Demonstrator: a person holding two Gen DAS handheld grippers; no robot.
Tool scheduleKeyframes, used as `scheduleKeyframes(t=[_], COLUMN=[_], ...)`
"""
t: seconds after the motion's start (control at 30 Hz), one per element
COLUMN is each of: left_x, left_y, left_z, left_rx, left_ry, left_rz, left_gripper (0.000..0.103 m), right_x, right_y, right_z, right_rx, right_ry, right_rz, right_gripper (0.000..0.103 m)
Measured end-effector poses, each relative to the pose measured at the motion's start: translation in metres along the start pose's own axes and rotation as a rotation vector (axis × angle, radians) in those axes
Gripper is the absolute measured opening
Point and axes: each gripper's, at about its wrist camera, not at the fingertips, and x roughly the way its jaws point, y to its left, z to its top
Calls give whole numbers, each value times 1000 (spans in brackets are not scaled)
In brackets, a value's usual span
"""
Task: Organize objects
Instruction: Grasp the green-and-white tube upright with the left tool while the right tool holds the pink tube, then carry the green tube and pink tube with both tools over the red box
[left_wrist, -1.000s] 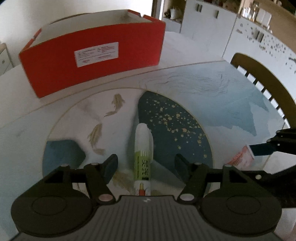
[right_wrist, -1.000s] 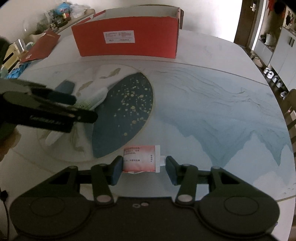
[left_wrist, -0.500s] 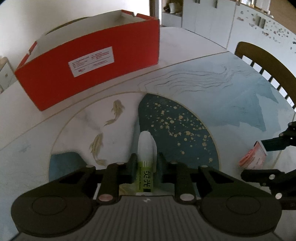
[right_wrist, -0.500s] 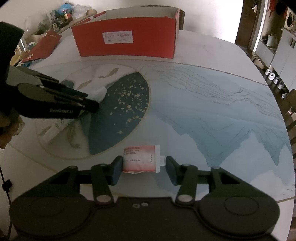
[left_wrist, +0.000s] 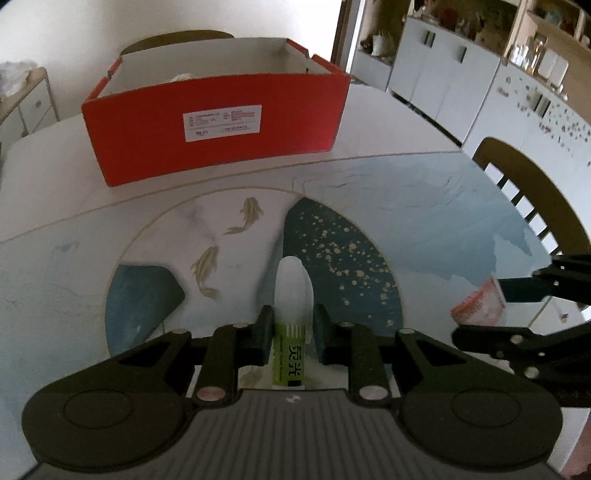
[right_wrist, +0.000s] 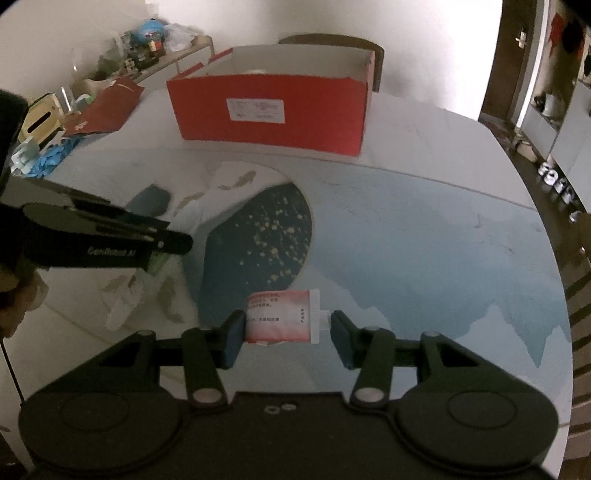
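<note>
L gripper (left_wrist: 293, 334) clamped on white tube w/ green label (left_wrist: 292, 325), nose fwd, above patterned tabletop (left_wrist: 424, 206). R gripper (right_wrist: 288, 338) closed on crumpled red-white squeeze tube (right_wrist: 282, 315), sideways between pads. Open red cardboard box (left_wrist: 218, 125) at far end of tabletop.

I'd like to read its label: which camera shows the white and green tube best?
The left wrist view: the white and green tube sits centred, label facing the camera, clamped in the left hand-held gripper. The right wrist view shows only a blurred glimpse behind that gripper.
</note>
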Motion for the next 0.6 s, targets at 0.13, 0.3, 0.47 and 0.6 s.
scheduleKeyframes(t=[0.13,0.3,0.47,0.6], left_x=[-8,-15,-21,-23], left_y=[3,13,29,43], left_z=[1,5,12,23], left_rx=[-18,-53,-94,-117], left_ry=[-16,-43,-77,-112], left_rz=[-20,-57,-86,-100], left_gripper=[21,21,21,20], right_x=[-3,-4,-5,-4], right_y=[2,6,9,8], right_z=[12,29,51,70], right_rx=[-2,-3,-22,-35], right_ry=[-14,-29,-50,-70], right_rz=[10,13,10,-5], right_gripper=[49,49,49,49])
